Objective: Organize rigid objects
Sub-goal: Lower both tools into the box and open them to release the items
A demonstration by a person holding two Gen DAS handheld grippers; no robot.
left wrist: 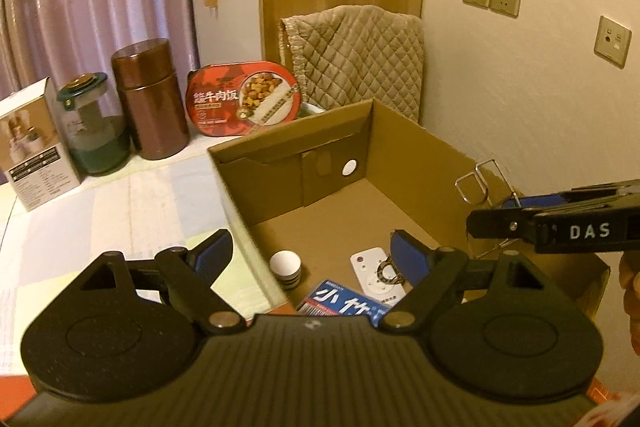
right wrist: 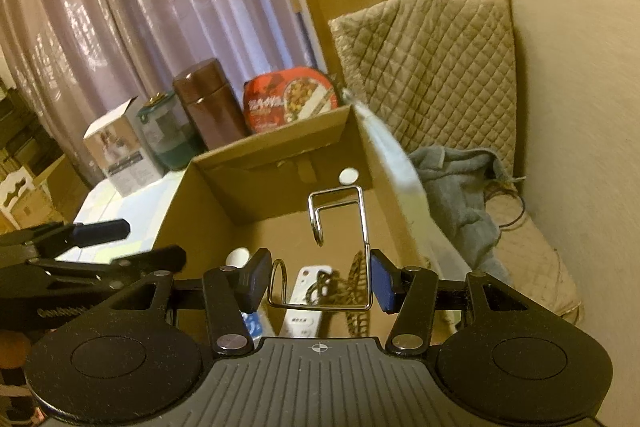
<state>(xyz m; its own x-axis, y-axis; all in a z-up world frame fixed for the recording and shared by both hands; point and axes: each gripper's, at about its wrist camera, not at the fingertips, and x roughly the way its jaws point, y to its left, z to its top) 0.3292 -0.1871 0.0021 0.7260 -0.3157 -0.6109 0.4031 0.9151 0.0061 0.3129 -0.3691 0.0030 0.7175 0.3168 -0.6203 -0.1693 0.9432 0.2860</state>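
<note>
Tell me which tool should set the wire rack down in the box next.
Right. The right tool already has the wire rack between its fingers, above the cardboard box. The left tool hangs open and empty over the box's near edge, so it would first need a handover.

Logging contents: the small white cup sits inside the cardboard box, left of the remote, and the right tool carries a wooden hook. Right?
Not quite: the hook in the right tool is metal wire, per the right wrist view. The small white cup is inside the cardboard box, left of the remote.
</note>
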